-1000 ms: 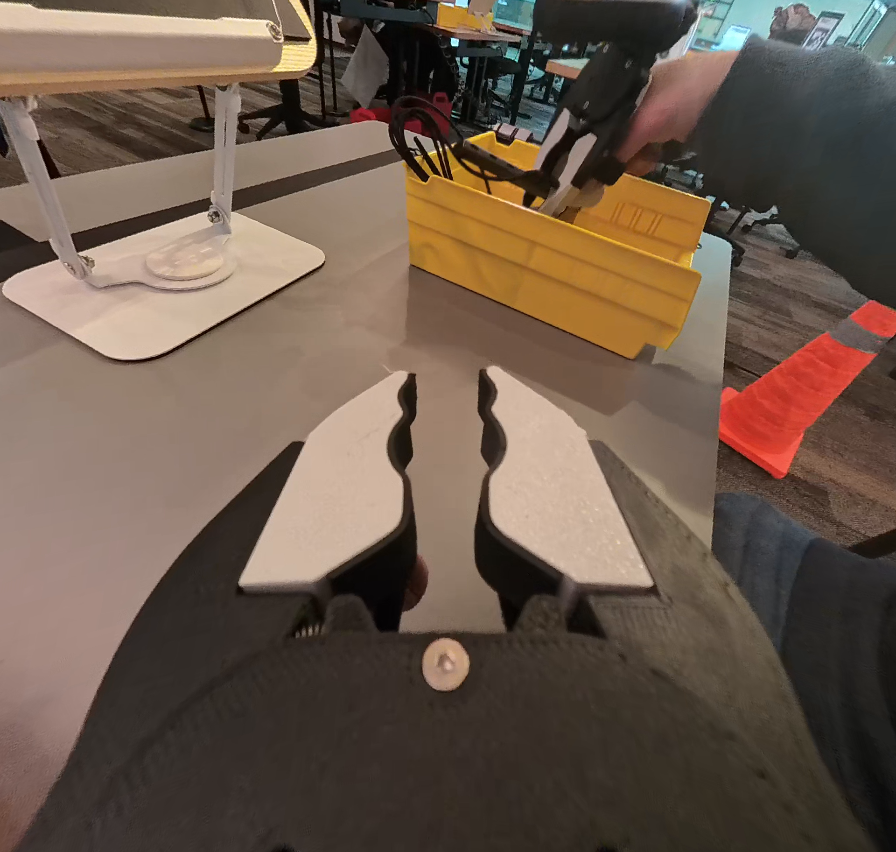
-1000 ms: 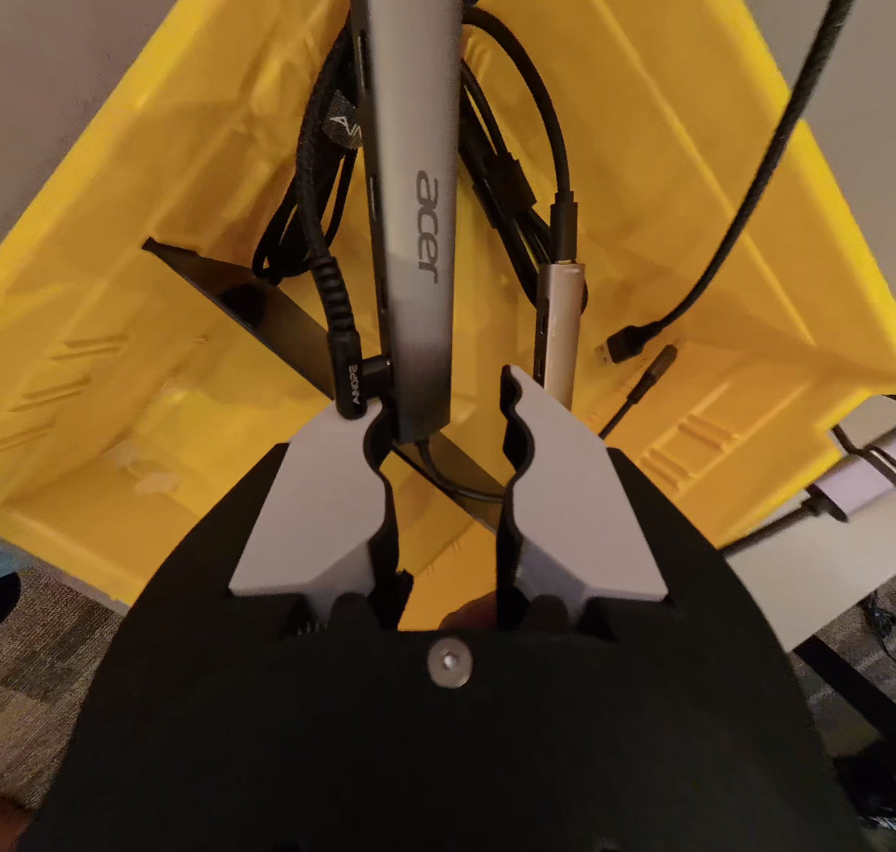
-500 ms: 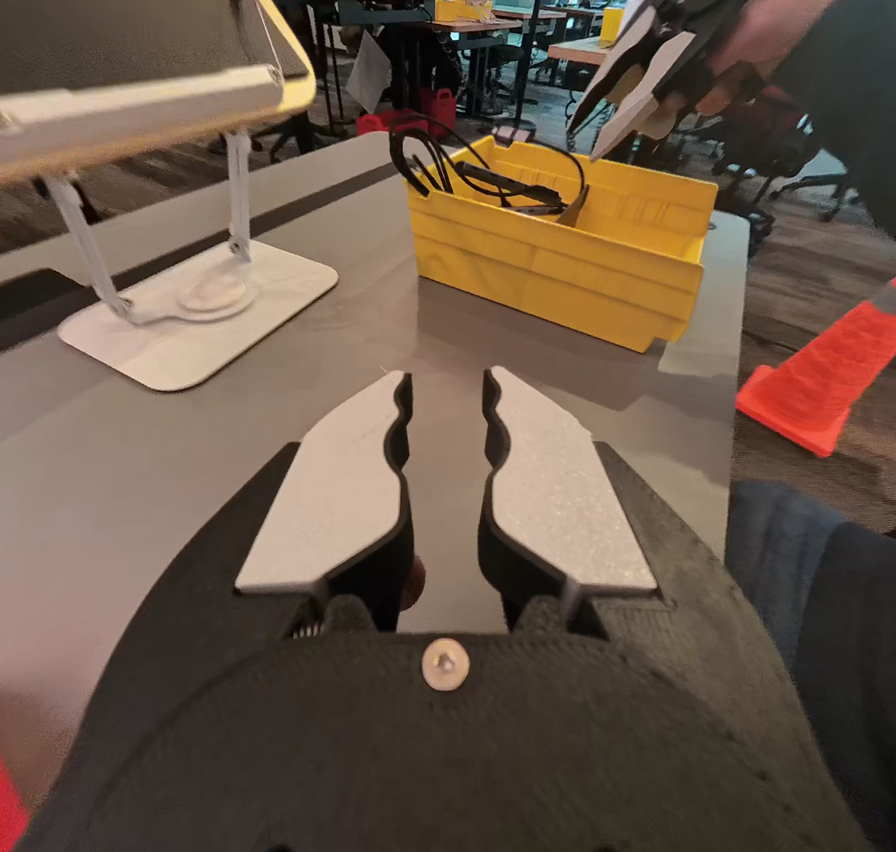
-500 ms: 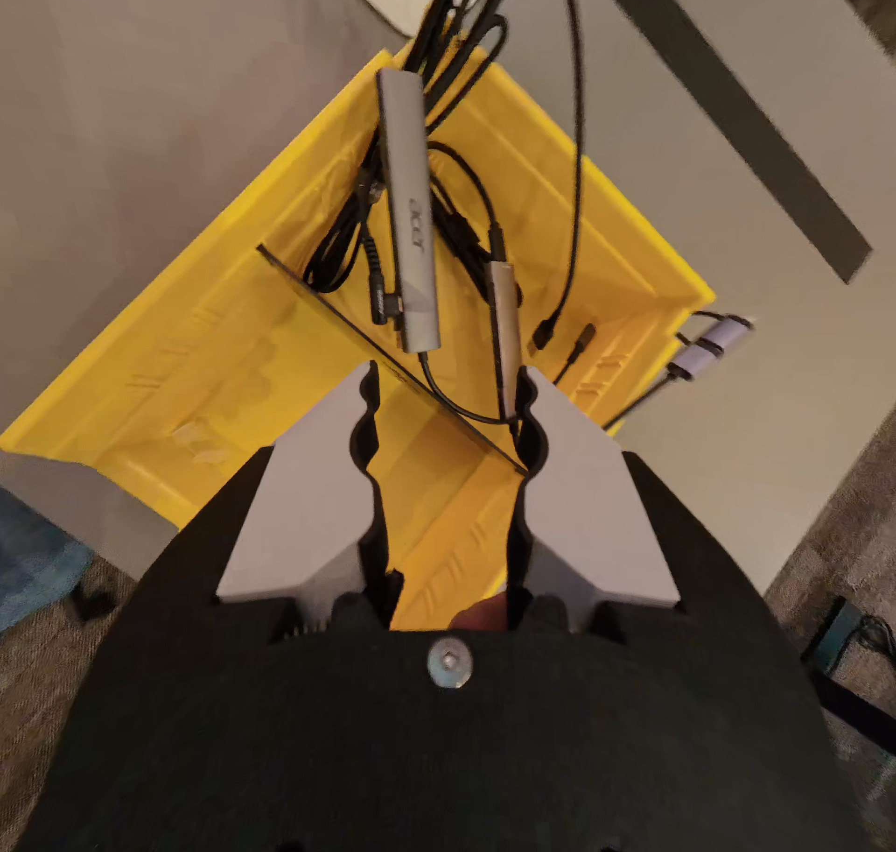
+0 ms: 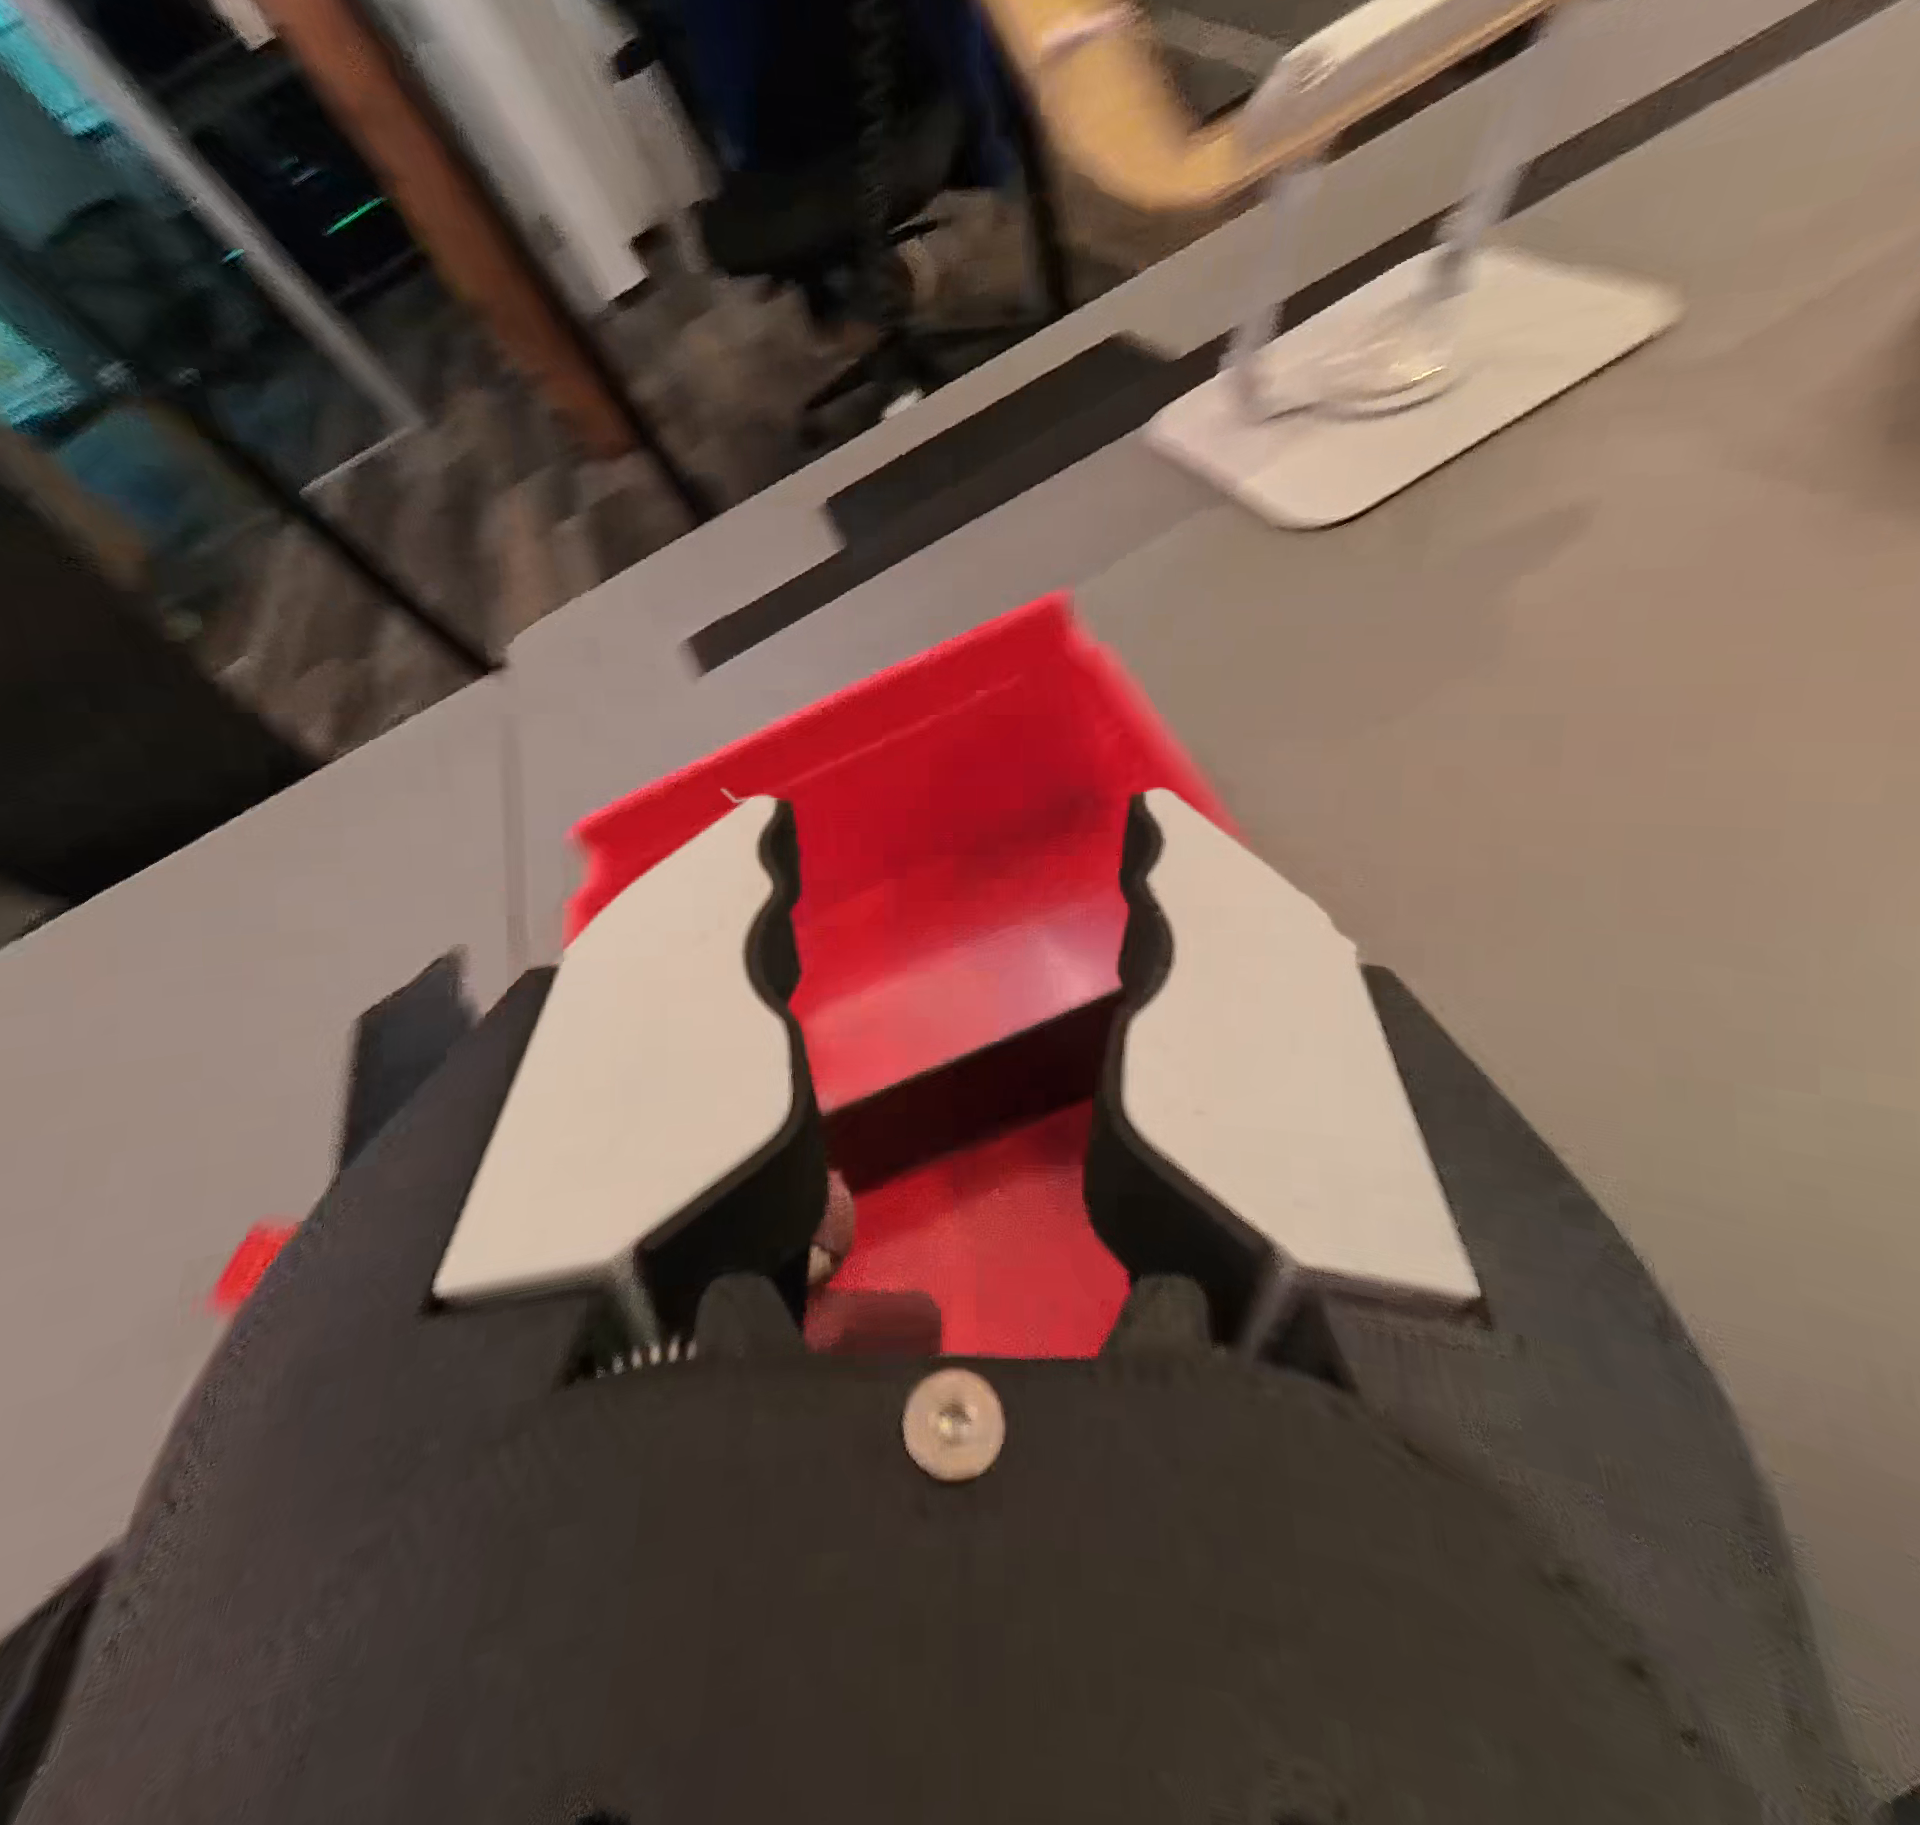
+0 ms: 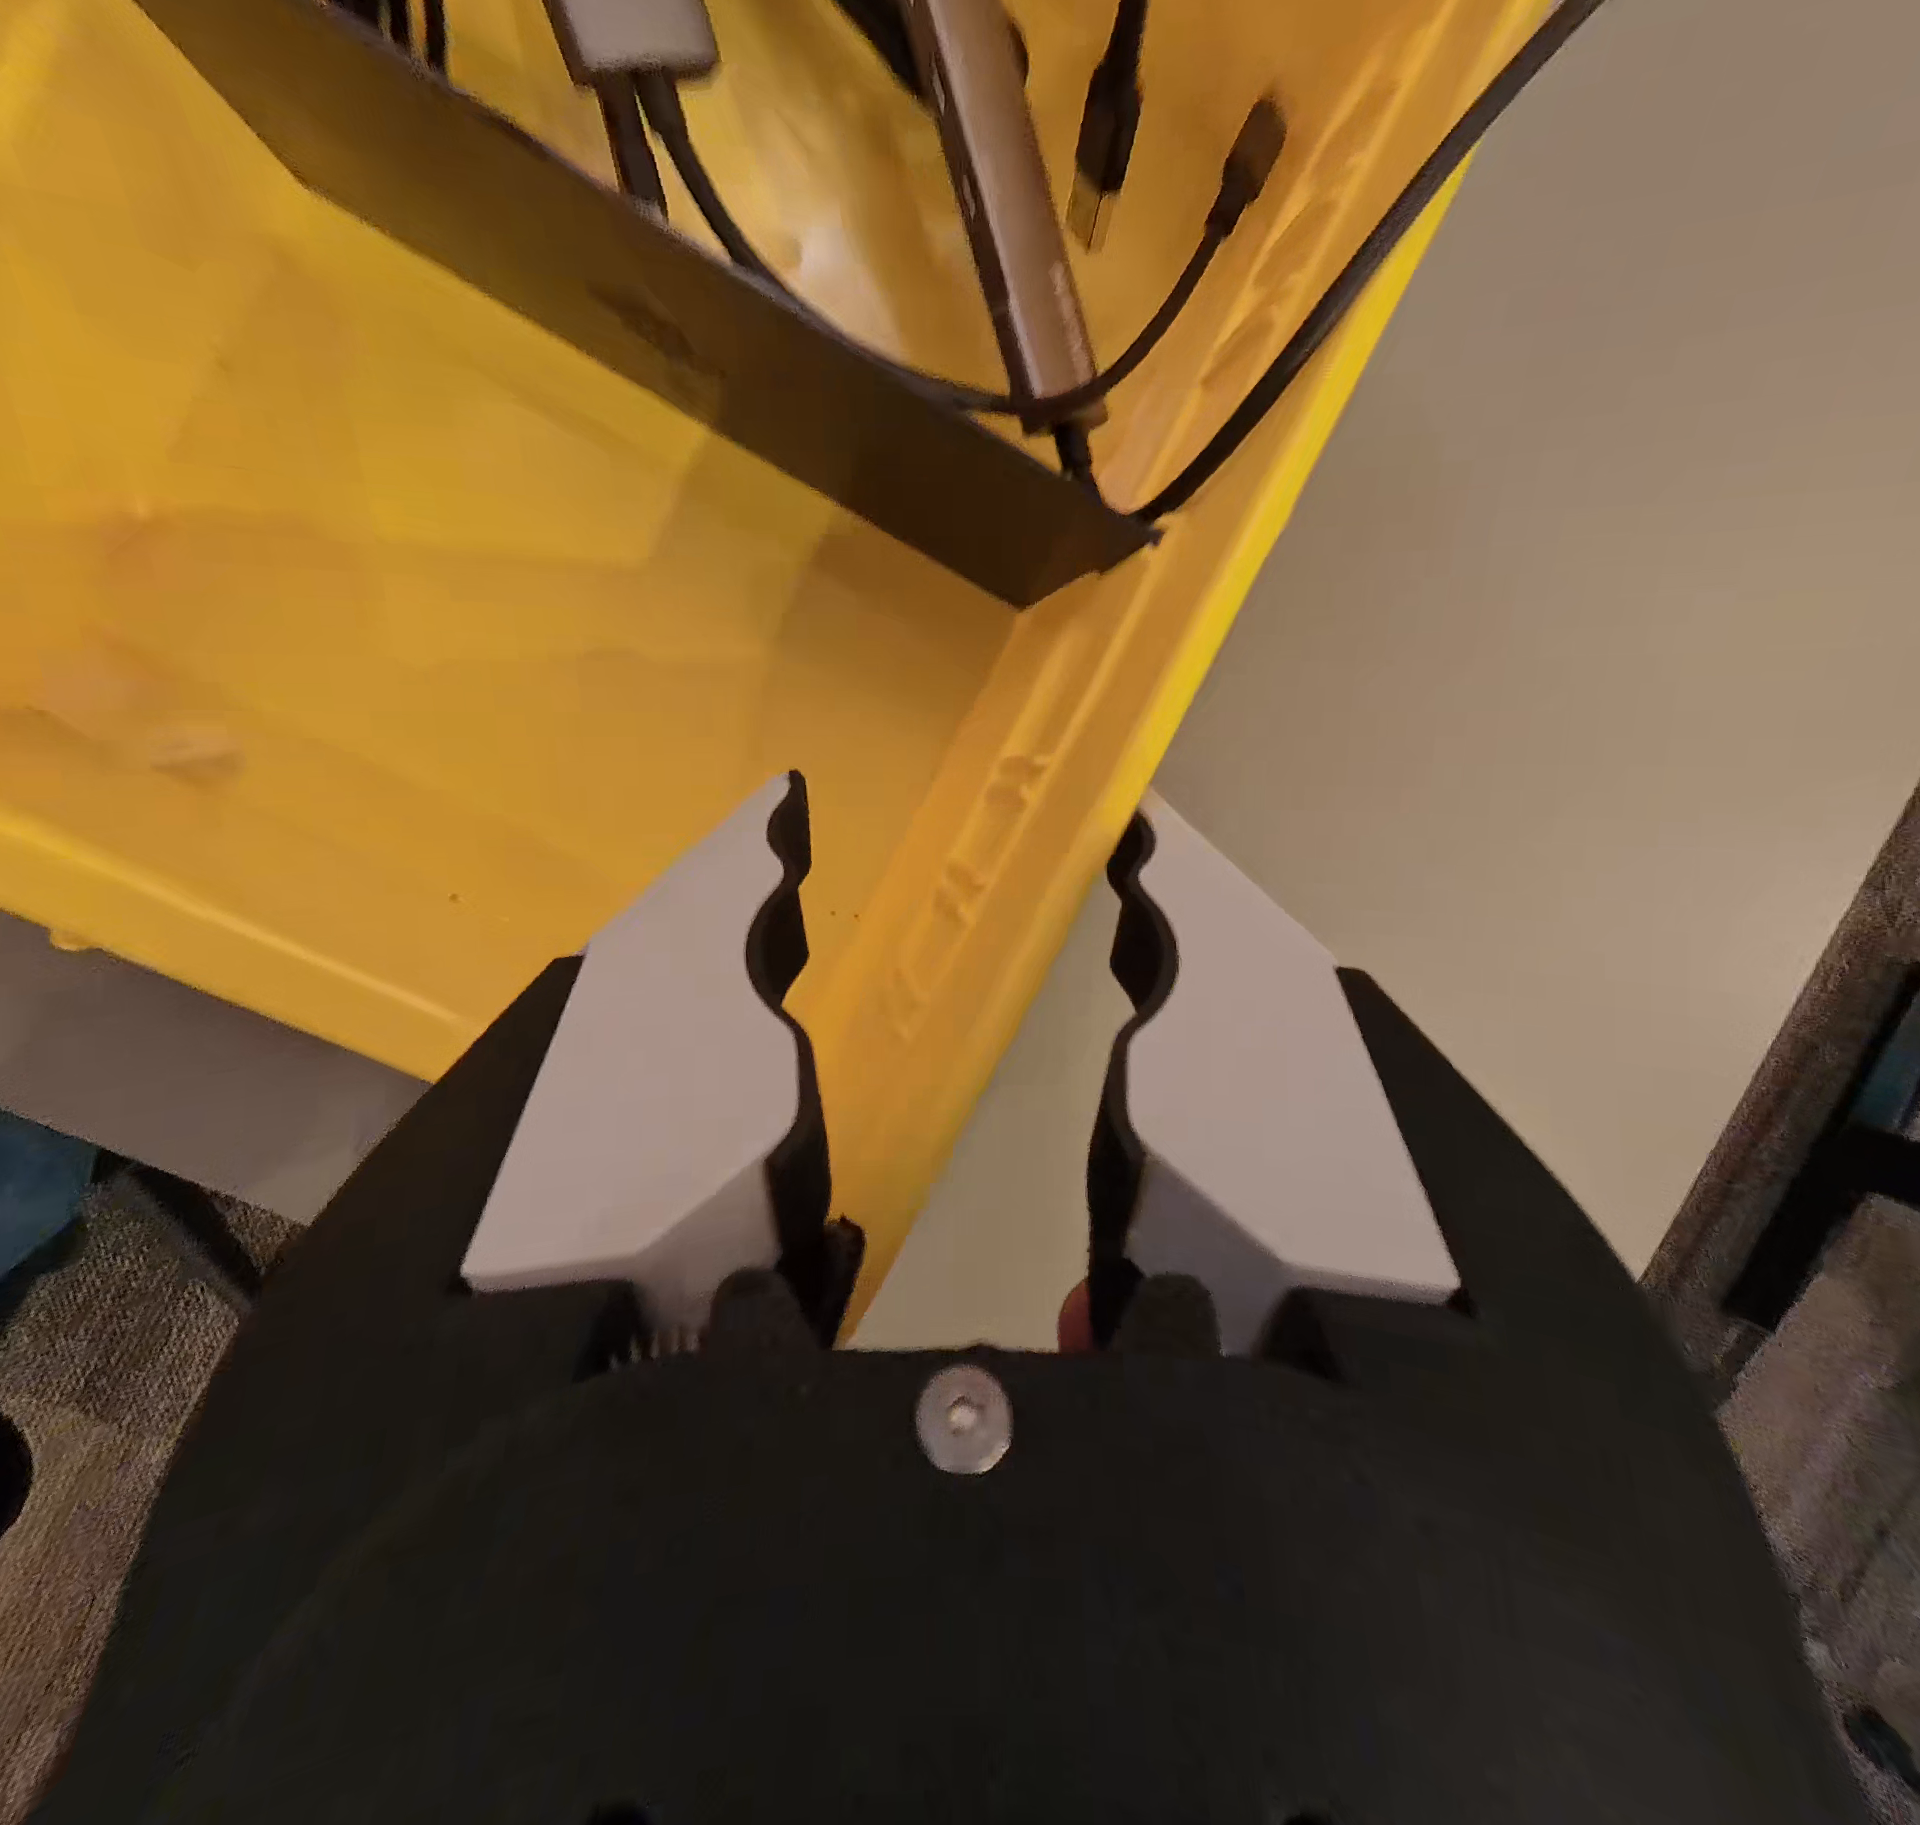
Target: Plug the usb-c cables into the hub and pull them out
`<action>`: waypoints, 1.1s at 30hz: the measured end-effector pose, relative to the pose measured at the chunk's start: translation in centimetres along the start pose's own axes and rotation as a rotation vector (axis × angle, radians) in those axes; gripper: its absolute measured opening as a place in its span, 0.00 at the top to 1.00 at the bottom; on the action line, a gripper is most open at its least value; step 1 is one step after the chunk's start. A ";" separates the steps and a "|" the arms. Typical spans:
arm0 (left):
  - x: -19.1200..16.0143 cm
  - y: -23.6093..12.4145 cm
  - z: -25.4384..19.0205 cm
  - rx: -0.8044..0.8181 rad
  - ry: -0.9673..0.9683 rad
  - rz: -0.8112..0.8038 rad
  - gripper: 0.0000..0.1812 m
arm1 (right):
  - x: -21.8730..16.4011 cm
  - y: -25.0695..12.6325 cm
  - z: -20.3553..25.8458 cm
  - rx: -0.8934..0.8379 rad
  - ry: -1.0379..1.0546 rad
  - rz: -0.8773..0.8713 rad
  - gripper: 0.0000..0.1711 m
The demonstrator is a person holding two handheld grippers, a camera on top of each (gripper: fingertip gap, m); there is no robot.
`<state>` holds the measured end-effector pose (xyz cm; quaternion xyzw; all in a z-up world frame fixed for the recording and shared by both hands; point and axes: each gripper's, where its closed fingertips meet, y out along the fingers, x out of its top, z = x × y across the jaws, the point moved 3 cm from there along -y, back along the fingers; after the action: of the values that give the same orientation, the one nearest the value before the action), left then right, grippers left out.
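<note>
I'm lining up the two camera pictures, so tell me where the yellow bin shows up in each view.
Left wrist view: the yellow bin is not in it; a red bin lies ahead of the open left tool.
Right wrist view: the yellow bin fills the upper left, its side wall running between the open right tool's fingers.
Shared landmark: the grey tabletop.

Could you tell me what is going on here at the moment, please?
A person holds two grippers, both open and empty. The right gripper hovers over the rim of a yellow bin, where hubs and black cables lie beyond a dark divider. The left gripper points into a red bin. Nothing is gripped.
</note>
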<state>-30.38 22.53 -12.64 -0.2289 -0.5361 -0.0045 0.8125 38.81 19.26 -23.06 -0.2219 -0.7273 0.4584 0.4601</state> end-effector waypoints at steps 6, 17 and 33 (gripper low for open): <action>-8.6 -3.6 6.7 0.239 -0.004 0.222 0.59 | -1.2 2.0 0.5 -0.026 0.018 0.049 0.82; -16.2 -4.2 10.4 0.330 0.008 0.444 0.62 | 0.1 2.2 3.9 -0.004 0.102 -0.055 0.88; -17.5 -2.9 9.5 0.340 0.071 0.412 0.81 | 2.4 2.7 8.9 0.029 0.088 -0.109 0.88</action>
<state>-46.78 19.32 -23.81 -0.1930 -0.4424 0.2429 0.8415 29.62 18.23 -25.67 -0.1951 -0.7107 0.4329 0.5191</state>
